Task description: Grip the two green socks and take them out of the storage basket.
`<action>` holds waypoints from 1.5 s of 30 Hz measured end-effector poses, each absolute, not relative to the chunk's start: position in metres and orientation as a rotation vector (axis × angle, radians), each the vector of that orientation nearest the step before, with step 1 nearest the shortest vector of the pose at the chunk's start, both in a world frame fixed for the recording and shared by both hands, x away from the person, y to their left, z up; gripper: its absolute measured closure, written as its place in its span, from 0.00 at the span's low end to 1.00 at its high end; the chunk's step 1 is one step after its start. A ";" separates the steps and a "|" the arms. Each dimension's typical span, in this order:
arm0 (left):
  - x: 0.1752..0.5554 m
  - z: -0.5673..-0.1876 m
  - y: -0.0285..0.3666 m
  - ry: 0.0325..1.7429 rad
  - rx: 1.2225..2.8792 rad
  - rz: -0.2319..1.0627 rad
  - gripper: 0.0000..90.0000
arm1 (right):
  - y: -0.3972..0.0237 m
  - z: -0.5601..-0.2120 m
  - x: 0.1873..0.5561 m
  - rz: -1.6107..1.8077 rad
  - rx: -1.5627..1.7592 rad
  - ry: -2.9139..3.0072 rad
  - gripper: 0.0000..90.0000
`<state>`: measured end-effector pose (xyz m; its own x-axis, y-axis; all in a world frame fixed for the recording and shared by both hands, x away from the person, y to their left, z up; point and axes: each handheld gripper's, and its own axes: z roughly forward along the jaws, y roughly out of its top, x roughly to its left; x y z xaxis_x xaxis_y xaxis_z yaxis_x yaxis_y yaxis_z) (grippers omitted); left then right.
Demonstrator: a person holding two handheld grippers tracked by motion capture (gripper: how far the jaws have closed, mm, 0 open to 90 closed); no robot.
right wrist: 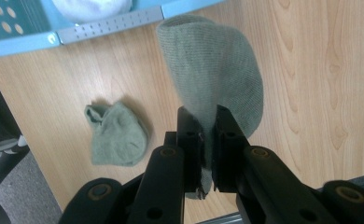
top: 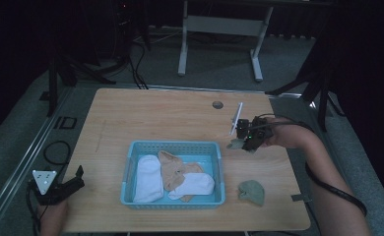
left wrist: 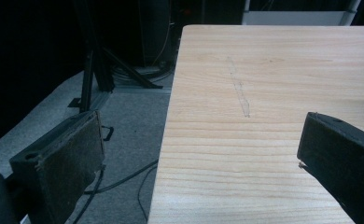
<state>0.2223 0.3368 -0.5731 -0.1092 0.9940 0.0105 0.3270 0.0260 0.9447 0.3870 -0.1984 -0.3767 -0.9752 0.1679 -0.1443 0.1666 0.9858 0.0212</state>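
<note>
Right hand-held gripper (right wrist: 207, 122) level, perhaps tilted, clamping sock (right wrist: 215, 70)

The room is dim, its walls lost in darkness, and a grey carpeted floor (top: 219, 59) spreads around the light wooden worktop (top: 170, 118), which has rounded corners and a small round hole (top: 217, 104) near its far edge. Beyond that far edge stands a white-framed table (top: 219, 24) on two legs. Black stand legs (top: 62, 73) and loose cables (top: 136, 64) lie off the worktop's far left corner, with more dark stand legs (top: 308, 83) off its far right corner.
</note>
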 end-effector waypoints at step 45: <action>0.223 -0.573 0.336 1.544 1.394 1.112 0.01 | -0.212 -0.513 0.408 -0.080 0.287 3.132 0.81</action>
